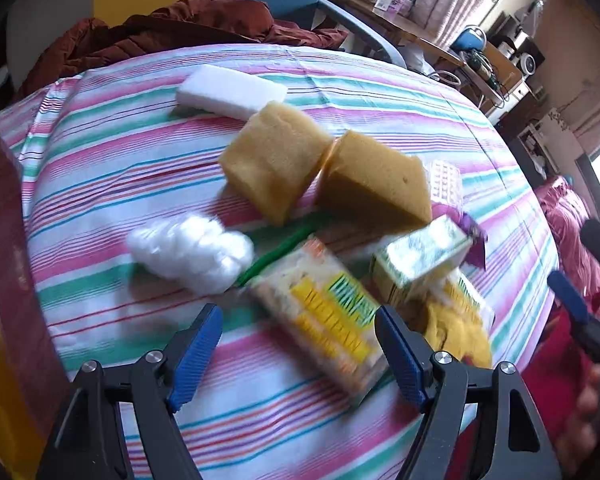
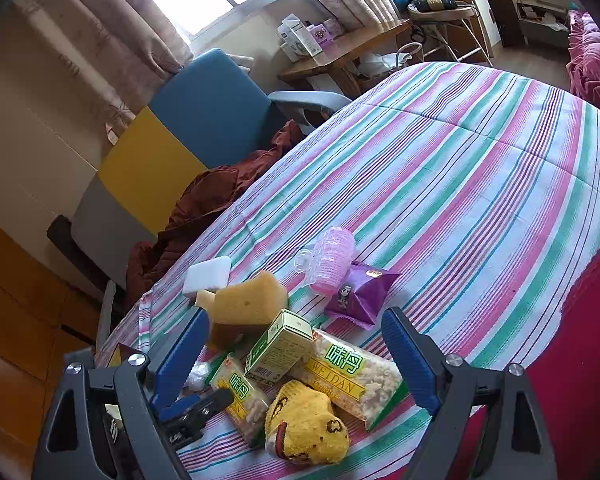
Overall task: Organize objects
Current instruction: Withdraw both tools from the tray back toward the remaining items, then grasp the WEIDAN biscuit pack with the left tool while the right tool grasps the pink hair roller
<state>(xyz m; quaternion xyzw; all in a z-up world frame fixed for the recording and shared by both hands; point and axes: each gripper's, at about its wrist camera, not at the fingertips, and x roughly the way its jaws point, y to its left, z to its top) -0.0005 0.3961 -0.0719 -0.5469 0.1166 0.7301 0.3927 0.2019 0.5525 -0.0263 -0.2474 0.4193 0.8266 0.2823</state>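
Objects lie in a heap on a striped bedspread [image 1: 100,152]. Two tan sponges [image 1: 276,160] [image 1: 376,184], a white foam block [image 1: 230,92], a bag of cotton balls [image 1: 192,252], a snack packet [image 1: 328,316], a small green box [image 1: 420,260] and a yellow sock [image 1: 456,320] show in the left wrist view. My left gripper [image 1: 300,352] is open, low over the snack packet. My right gripper [image 2: 296,364] is open above the green box [image 2: 280,348], a second snack packet [image 2: 352,376] and the sock [image 2: 308,424]. A pink roller [image 2: 328,260] and a purple pouch [image 2: 360,288] lie beyond.
A dark red box [image 1: 12,272] stands at the left edge of the bed. A rust-coloured quilt [image 1: 172,28] and a blue chair [image 2: 212,108] are behind the bed. A wooden desk [image 2: 348,48] with boxes stands by the window. The striped cover [image 2: 480,168] stretches to the right.
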